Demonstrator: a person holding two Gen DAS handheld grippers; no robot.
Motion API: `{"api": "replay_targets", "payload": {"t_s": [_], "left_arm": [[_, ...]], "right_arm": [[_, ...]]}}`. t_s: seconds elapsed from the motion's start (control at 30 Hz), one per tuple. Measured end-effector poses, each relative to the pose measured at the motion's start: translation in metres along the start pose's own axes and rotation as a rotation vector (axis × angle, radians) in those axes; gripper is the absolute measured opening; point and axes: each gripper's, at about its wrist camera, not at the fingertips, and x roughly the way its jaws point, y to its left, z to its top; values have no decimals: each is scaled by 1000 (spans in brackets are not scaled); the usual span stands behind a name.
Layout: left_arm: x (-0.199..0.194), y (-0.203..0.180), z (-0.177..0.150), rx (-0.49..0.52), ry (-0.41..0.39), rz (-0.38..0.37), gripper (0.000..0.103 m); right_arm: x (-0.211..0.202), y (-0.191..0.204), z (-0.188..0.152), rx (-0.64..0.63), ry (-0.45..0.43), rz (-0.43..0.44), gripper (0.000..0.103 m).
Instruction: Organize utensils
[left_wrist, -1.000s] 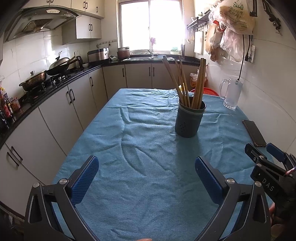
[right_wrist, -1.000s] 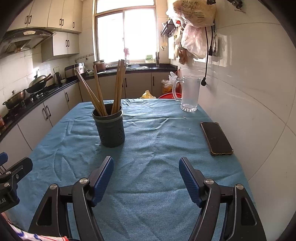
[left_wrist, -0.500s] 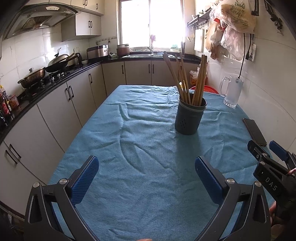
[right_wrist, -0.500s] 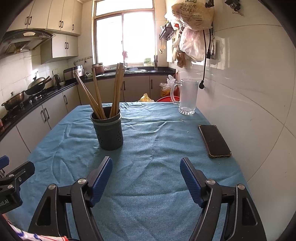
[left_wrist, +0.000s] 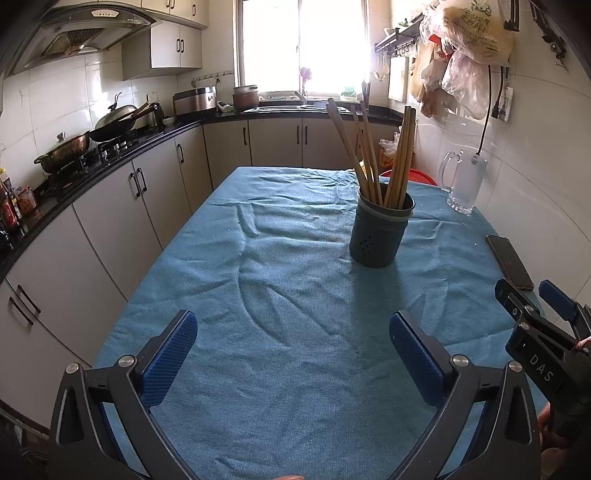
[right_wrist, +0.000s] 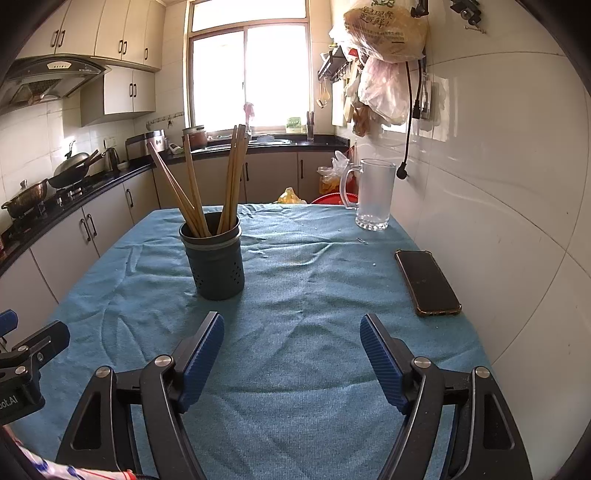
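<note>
Chopsticks (right_wrist: 192, 192) stood in holder (right_wrist: 216, 264) mid-table (right_wrist: 295, 387) — phone (right_wrist: 426, 282) lay right by wall, mug (right_wrist: 373, 194) behind it.

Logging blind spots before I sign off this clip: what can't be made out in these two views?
- Lower ends of the chopsticks: both views, hidden by the holder wall.
- Their exact count: both views, they overlap.
- Writing on the hanging bag: right wrist view, too small to read.
- Outside the window: left wrist view, washed out by glare.
- Phone near end: left wrist view, behind the right hand-held gripper.
</note>
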Motion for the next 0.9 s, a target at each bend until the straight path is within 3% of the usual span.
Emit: {"api": "replay_targets", "payload": {"t_s": [0.9], "left_arm": [[3, 2, -1, -3, 5, 2, 103]], "right_arm": [[5, 4, -1, -28, 7, -15, 81]]}}
